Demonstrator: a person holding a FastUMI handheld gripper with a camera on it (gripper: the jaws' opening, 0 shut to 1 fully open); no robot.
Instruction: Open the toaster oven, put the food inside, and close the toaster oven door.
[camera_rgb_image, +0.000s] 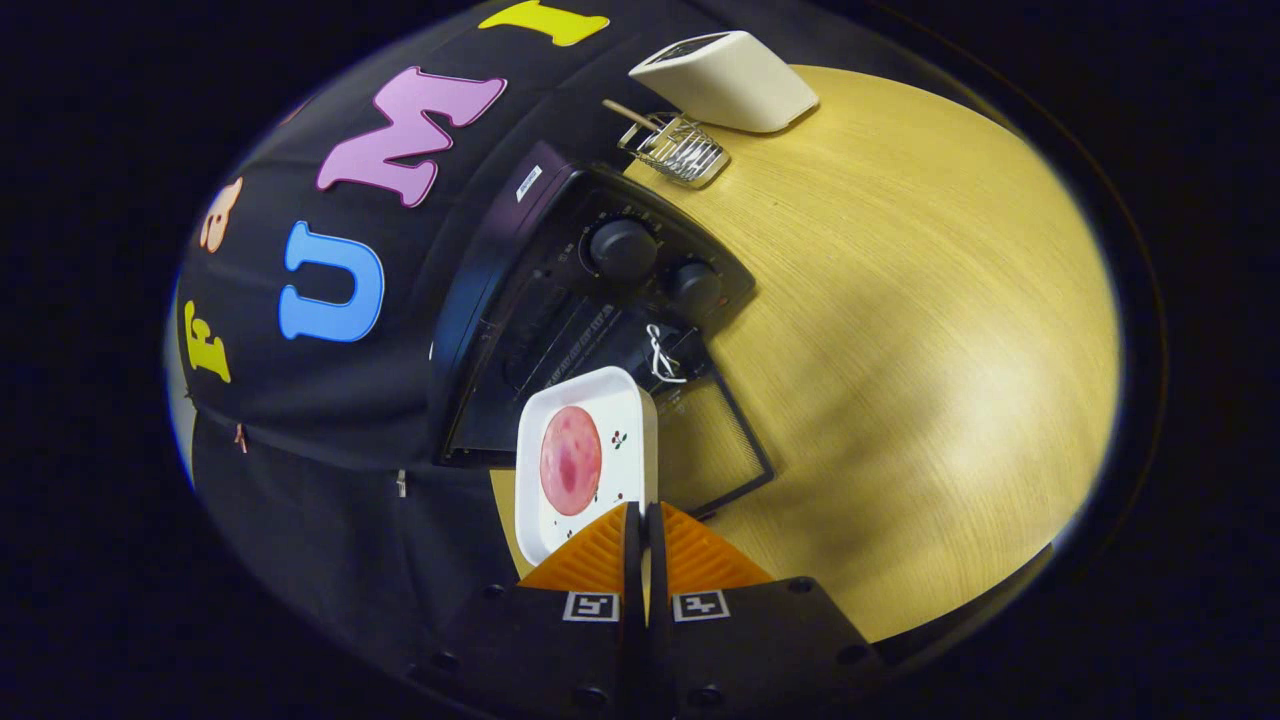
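Observation:
My gripper (641, 512) is shut on the edge of a white square plate (620, 410), its two orange fingers (598, 555) pressed together on the rim. A round pink slice of food (571, 460) lies on the plate. The plate is held tilted, on its side in the view, just ahead of the fingers. Beyond it stands the black toaster oven (560, 290) with two round knobs (623, 248). Its glass door (725, 440) hangs open and lies flat over the wooden table (920, 330). The plate is in front of the oven's dark opening.
A white appliance (735, 78) stands at the far end of the table. Beside it sits a small wire rack (675, 148) with a wooden handle. The broad light-wood tabletop stretches away to the right of the oven.

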